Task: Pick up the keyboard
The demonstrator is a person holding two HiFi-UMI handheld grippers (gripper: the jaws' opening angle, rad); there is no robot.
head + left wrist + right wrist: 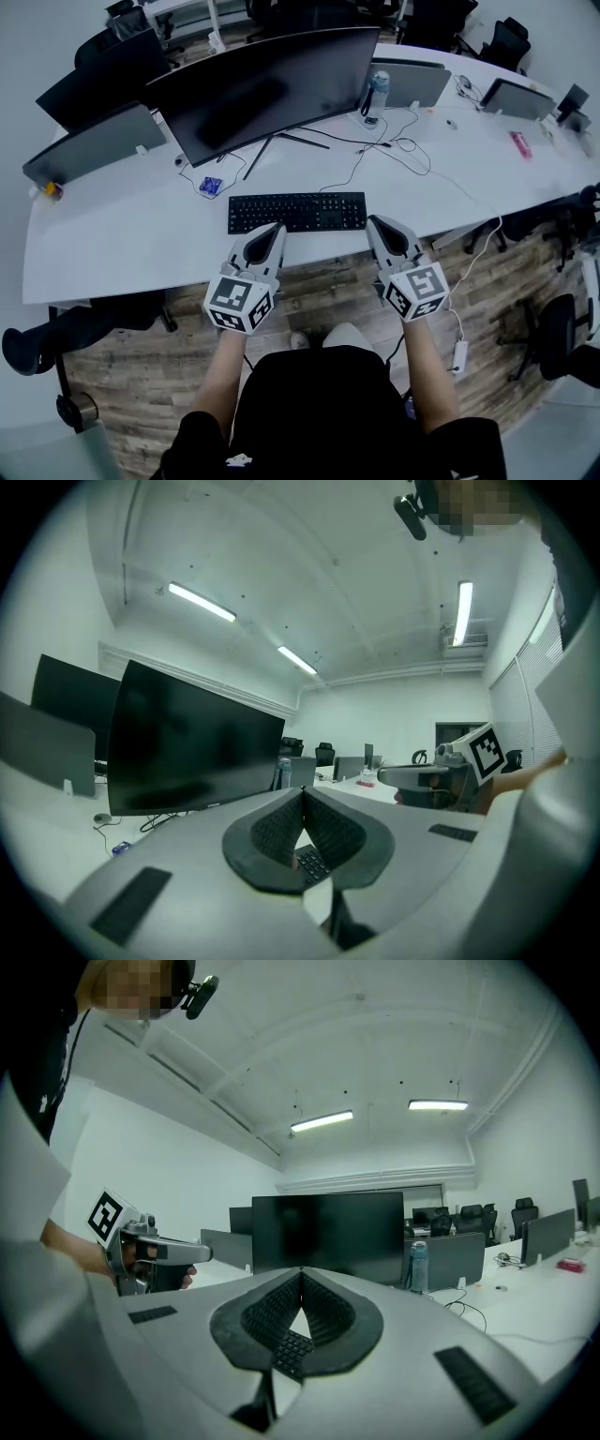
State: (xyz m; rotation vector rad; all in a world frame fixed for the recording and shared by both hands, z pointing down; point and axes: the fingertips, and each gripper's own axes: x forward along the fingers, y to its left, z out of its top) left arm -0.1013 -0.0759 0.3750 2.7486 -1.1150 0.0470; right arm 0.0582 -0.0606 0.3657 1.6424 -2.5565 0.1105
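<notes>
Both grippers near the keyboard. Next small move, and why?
Probably open both sets of jaws: the left gripper and right gripper are shut, with their tips close to the near edge of the keyboard, so neither can close on it yet.

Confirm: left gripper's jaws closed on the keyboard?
No, the left gripper has its jaws together, empty; the keyboard lies flat on the desk.

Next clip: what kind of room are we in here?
Most likely an open-plan office: a long white desk carries a large curved monitor and a black keyboard, black office chairs stand behind it, and strip lights run along the ceiling.
</notes>
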